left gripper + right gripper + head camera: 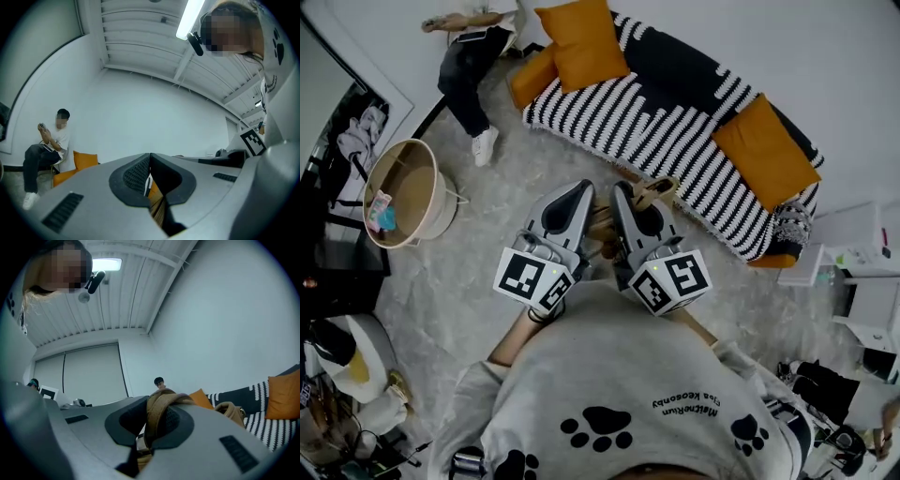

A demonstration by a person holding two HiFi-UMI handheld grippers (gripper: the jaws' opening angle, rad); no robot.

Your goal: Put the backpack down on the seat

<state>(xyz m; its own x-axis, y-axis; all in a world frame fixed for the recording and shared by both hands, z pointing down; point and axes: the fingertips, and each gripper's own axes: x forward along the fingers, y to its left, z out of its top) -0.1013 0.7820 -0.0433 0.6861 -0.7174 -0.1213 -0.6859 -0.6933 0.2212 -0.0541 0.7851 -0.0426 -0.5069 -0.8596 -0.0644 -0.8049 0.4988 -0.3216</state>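
In the head view both grippers are held close together in front of my chest, jaws pointing at the sofa. The right gripper (625, 190) (151, 405) is shut on the backpack's tan strap (161, 404), which loops over its jaw tips. More tan webbing of the backpack (602, 228) shows between the two grippers; its body is hidden under them. The left gripper (580, 189) (150, 156) is shut, with nothing seen between its tips. The seat is a sofa (675, 122) with a black-and-white striped cover, just beyond the grippers.
Orange cushions (579, 39) (764, 150) lie on the sofa. A person (473, 56) sits at its left end. A round beige tub (403, 192) stands on the floor at left. White shelving (862, 253) is at right.
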